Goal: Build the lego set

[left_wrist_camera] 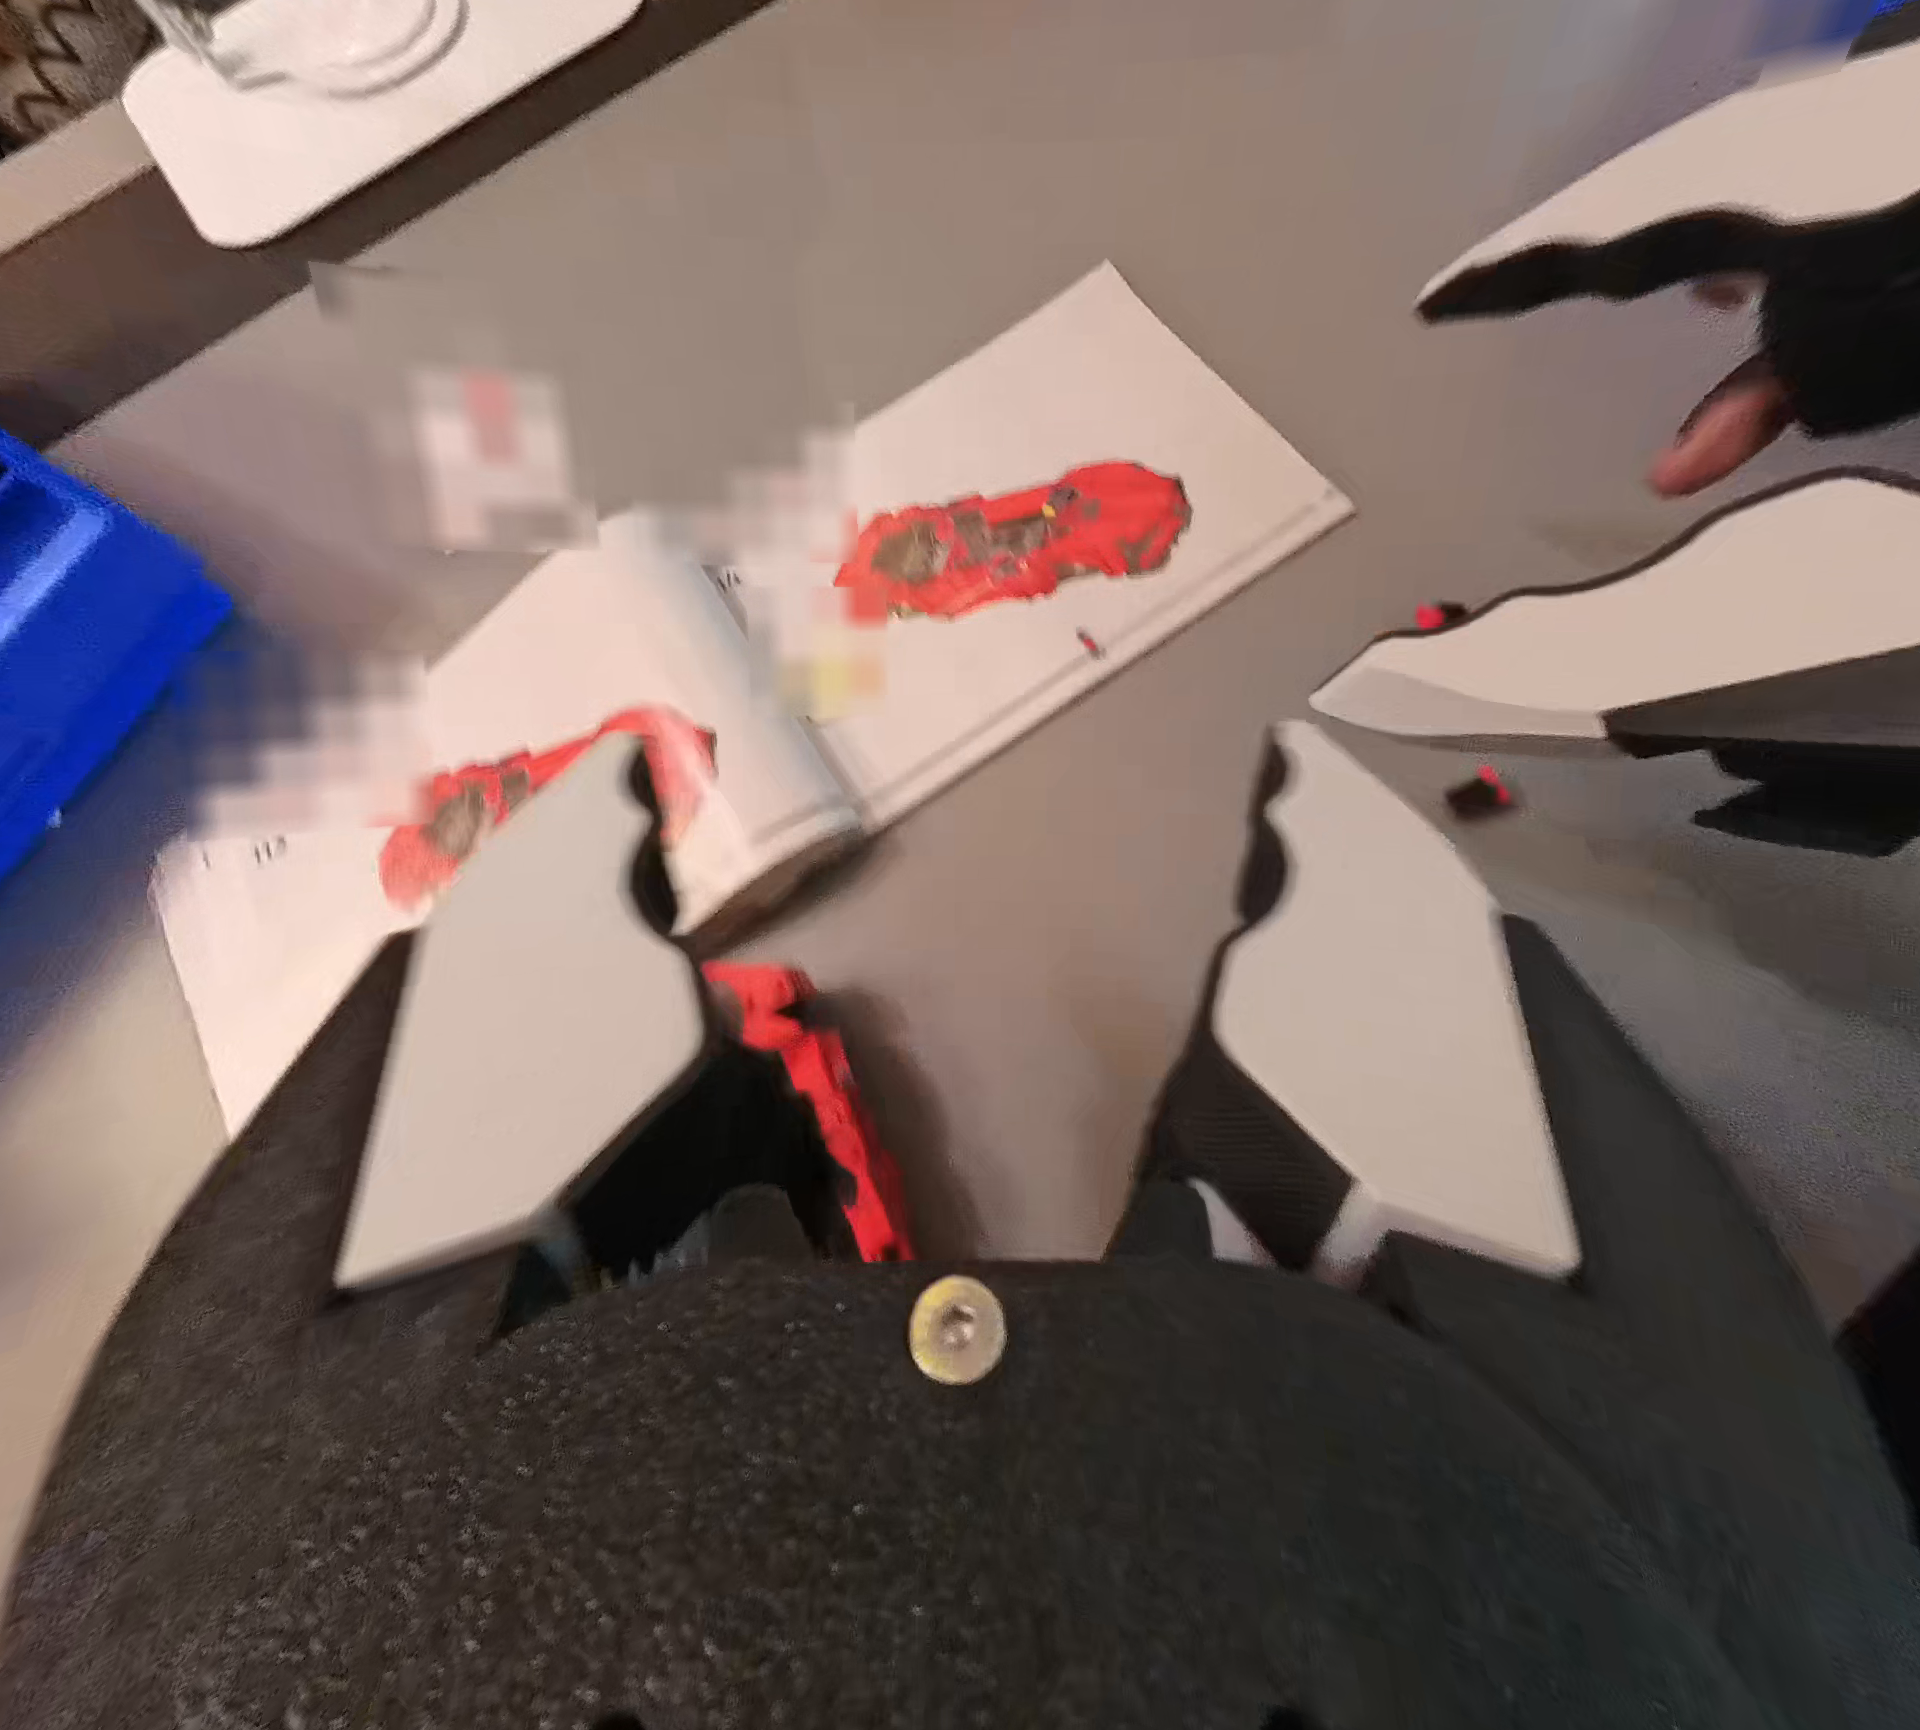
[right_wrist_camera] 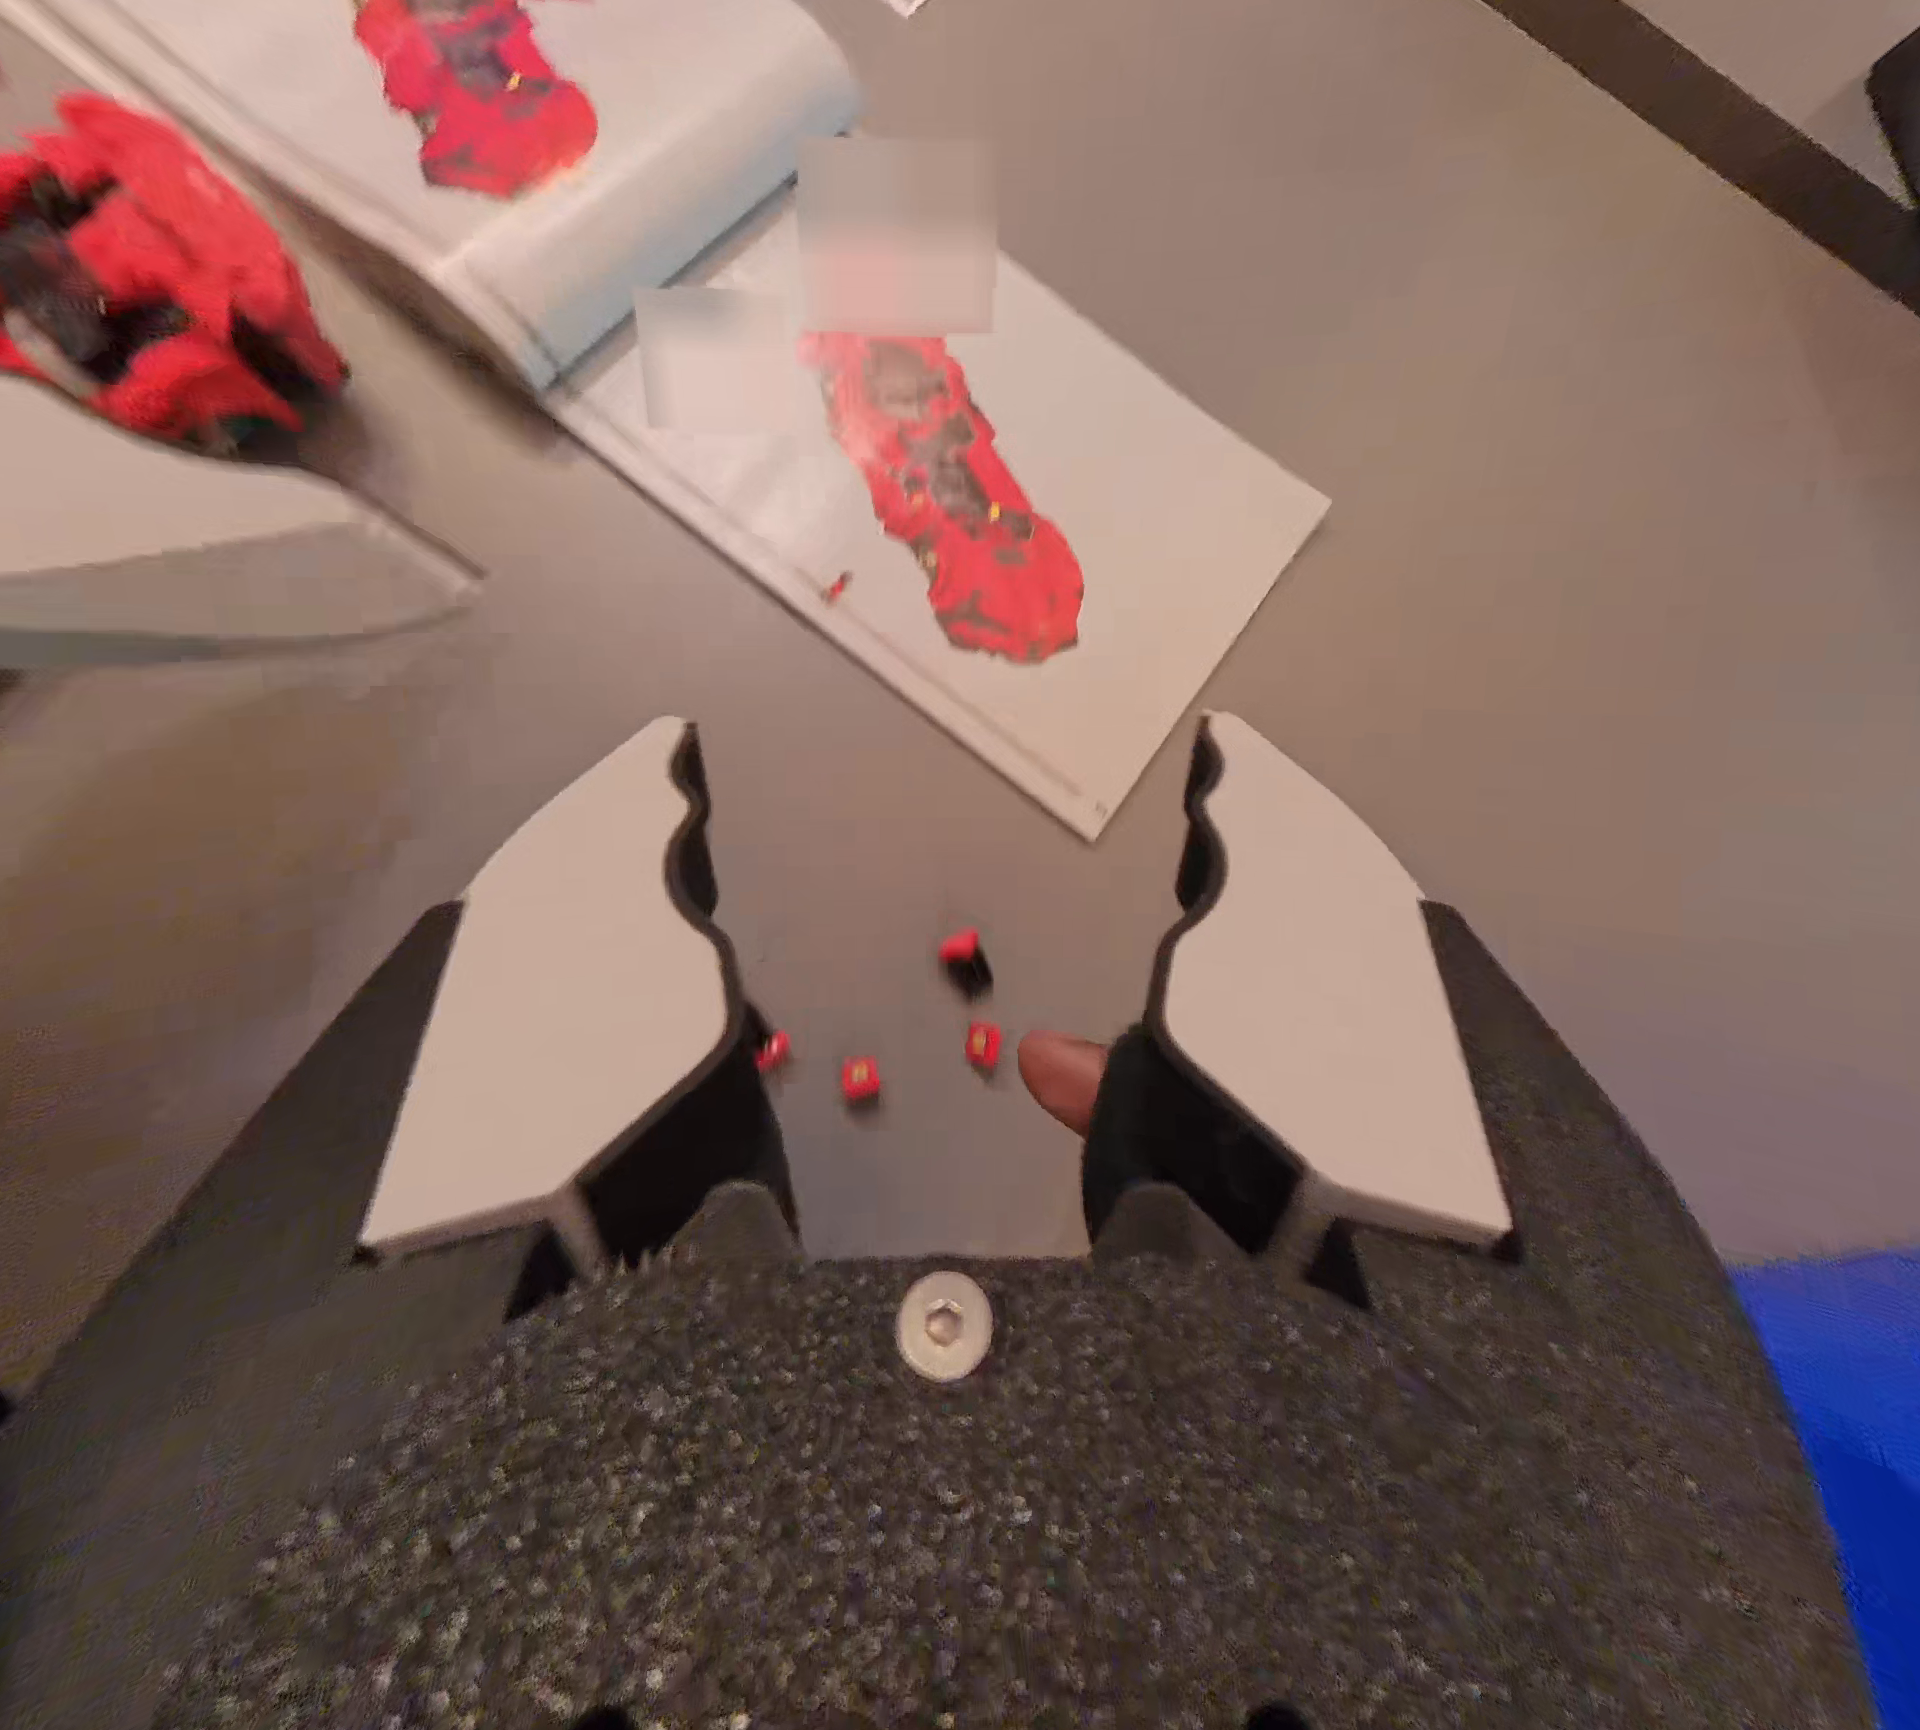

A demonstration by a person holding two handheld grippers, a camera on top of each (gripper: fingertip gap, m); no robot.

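**Two wrist cameras, one table**

Left wrist view looks down and forward between its own fingers, close over the grey table (left_wrist_camera: 1039,122), facing the open booklet (left_wrist_camera: 1039,454); right wrist view does likewise from the opposite side, low over small red bricks (right_wrist_camera: 860,1079); both share the booklet (right_wrist_camera: 1143,537), and each catches the other gripper at its edge.

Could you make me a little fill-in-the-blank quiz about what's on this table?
1. The instruction booklet lies ____ on the grey table.
2. The small loose pieces between the right gripper fingers are mostly ____.
3. The right gripper's jaws are ____.
4. The bin at the left wrist view's left edge is ____.

Answers: open; red; open; blue
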